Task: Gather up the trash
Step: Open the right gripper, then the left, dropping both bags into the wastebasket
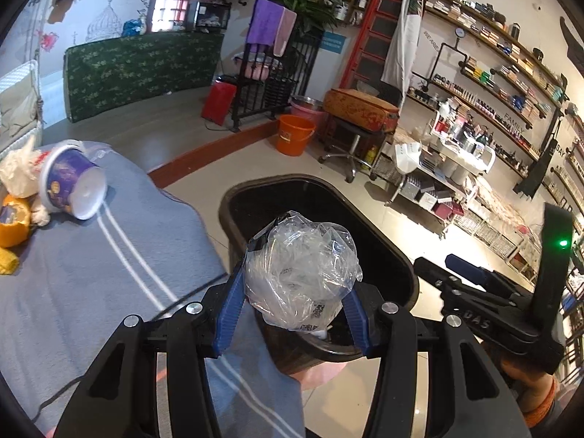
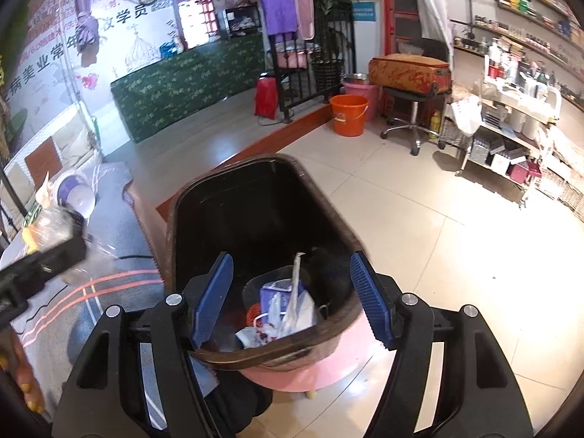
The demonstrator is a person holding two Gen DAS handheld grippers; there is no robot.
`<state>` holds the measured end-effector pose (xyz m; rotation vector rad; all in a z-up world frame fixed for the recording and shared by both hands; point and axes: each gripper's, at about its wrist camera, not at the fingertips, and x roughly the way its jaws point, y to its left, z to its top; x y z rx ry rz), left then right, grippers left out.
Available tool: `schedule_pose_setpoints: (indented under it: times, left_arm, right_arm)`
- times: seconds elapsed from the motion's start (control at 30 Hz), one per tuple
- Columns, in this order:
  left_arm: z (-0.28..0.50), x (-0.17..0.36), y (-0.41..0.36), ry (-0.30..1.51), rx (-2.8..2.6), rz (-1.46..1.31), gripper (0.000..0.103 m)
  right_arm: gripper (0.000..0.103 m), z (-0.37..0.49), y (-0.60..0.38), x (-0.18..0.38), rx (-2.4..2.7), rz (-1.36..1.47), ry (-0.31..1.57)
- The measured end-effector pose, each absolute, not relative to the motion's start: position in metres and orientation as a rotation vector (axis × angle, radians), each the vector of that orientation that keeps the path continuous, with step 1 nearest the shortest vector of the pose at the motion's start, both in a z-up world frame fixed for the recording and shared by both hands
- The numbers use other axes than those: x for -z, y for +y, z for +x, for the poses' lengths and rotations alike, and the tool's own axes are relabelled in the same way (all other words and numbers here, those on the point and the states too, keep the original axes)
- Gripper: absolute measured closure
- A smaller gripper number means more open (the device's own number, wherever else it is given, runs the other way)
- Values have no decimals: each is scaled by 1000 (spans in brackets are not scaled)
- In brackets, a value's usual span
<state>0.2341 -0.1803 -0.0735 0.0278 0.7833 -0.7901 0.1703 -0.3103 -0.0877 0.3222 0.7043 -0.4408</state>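
- Left wrist view shows the left gripper clamped on a crumpled clear plastic bag, its blue fingers pressing on either side of the wad.
- That bag hangs above the near end of the black trash bin, which stands on the floor just beside the table with the grey striped cloth.
- Right wrist view shows the right gripper with its fingers spread wide and nothing between them; it hovers over the bin's near end.
- At the bottom of the bin lie a small blue-and-white carton with a straw and some white wrappers.
- More trash waits on the table: a tipped purple paper cup, a white crumpled bag and orange peel.
- Judging by this, the step in hand is dropping the plastic bag into the bin.
- Next, the left fingers need to open with the bag fully over the bin's mouth, since light plastic may cling to the pads or drift onto the rim; the empty right gripper is free to go back for the cup.
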Motion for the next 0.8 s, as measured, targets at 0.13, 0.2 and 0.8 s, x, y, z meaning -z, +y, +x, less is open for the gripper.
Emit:
schedule_pose_setpoints:
  times: [0.13, 0.2, 0.8]
  left_arm:
    - [237, 84, -201, 815, 817, 61, 53]
    - [238, 87, -210, 825, 827, 70, 53]
    - [236, 106, -236, 846, 852, 169, 11]
  right_arm:
    - [33, 157, -325, 81, 477, 333, 680]
    - [33, 152, -331, 81, 497, 339, 674]
    - [27, 125, -369, 86, 610, 439, 637]
